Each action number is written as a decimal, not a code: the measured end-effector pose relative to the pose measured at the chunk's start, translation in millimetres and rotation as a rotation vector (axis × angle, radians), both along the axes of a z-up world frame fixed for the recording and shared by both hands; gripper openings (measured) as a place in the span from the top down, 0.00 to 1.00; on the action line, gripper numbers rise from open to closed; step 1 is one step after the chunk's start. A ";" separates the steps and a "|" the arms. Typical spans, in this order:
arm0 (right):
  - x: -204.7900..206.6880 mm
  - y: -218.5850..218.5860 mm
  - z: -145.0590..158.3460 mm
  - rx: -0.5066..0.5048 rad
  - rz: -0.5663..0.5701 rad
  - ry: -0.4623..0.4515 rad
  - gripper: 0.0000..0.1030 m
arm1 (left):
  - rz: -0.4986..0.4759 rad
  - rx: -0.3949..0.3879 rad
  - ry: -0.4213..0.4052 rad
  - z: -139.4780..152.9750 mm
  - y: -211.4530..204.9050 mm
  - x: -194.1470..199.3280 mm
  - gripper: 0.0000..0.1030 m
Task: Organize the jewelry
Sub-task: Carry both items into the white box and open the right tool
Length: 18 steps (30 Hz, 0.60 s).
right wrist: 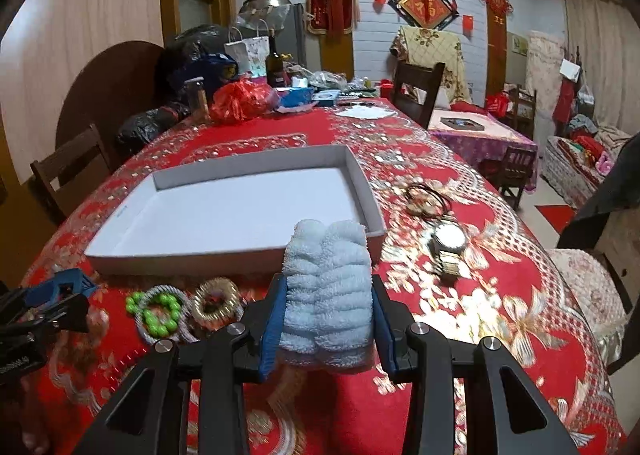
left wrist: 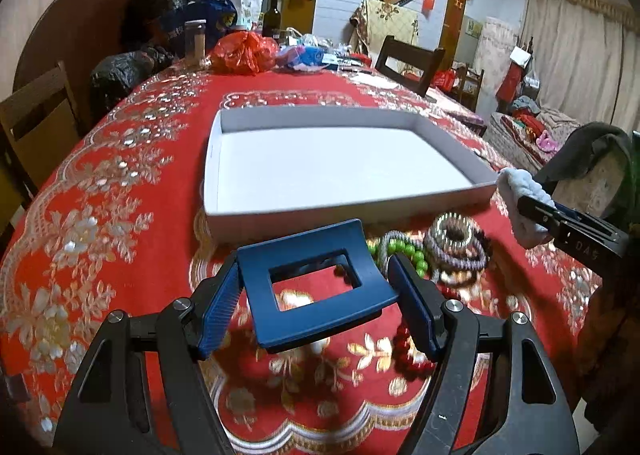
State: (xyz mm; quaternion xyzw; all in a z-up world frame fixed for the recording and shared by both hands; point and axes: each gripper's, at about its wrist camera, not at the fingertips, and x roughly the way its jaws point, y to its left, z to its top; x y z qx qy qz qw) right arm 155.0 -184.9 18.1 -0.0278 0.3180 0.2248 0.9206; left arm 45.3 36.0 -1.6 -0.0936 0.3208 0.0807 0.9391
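Note:
My left gripper [left wrist: 316, 267] is shut on a dark blue rectangular frame [left wrist: 304, 249] with a window cut in it, held just above the red tablecloth. A shallow white tray [left wrist: 320, 167] lies empty right behind it. Beside the frame, on the right, a heap of bracelets includes a green bead bracelet [left wrist: 404, 249] and a silvery coil bracelet [left wrist: 452, 223]. Red beads [left wrist: 408, 351] lie under the right finger. My right gripper [right wrist: 328, 283] is shut on a folded pale blue towel [right wrist: 326, 255] before the tray's [right wrist: 240, 207] near right corner. A wristwatch [right wrist: 450, 241] lies to its right.
Black bangles [right wrist: 428, 197] lie beyond the watch. Bags, a bottle [right wrist: 274, 63] and clutter crowd the table's far end. Wooden chairs stand at the left edge [left wrist: 36, 123] and far right [right wrist: 418, 87]. The table drops off on the right.

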 end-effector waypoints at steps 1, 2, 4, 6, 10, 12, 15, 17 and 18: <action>1.2 3.0 3.7 0.004 0.007 -0.007 0.63 | 0.003 -0.011 -0.012 3.3 1.4 2.4 0.29; 2.1 5.9 6.9 0.006 0.014 -0.015 0.63 | 0.006 -0.013 -0.022 6.1 2.1 4.6 0.29; 7.1 12.9 14.7 0.014 0.030 -0.032 0.63 | 0.000 -0.012 -0.054 14.4 1.8 12.9 0.29; 13.8 20.8 19.8 0.028 0.055 -0.030 0.63 | -0.009 -0.007 -0.074 20.9 2.1 24.2 0.29; 39.8 48.0 18.6 0.033 0.116 0.022 0.63 | -0.005 -0.010 -0.097 29.7 14.6 58.3 0.29; 53.5 59.2 15.7 0.052 0.136 0.060 0.63 | -0.006 -0.012 -0.077 29.0 23.7 80.8 0.29; 76.1 72.4 6.6 0.065 0.147 0.126 0.63 | 0.003 0.008 -0.009 19.8 37.3 111.5 0.29; 85.2 77.6 1.6 0.054 0.146 0.146 0.63 | 0.019 0.019 0.033 10.9 45.8 124.7 0.29; 90.1 81.4 -1.5 0.045 0.152 0.158 0.63 | 0.024 0.023 0.066 5.6 49.7 131.7 0.29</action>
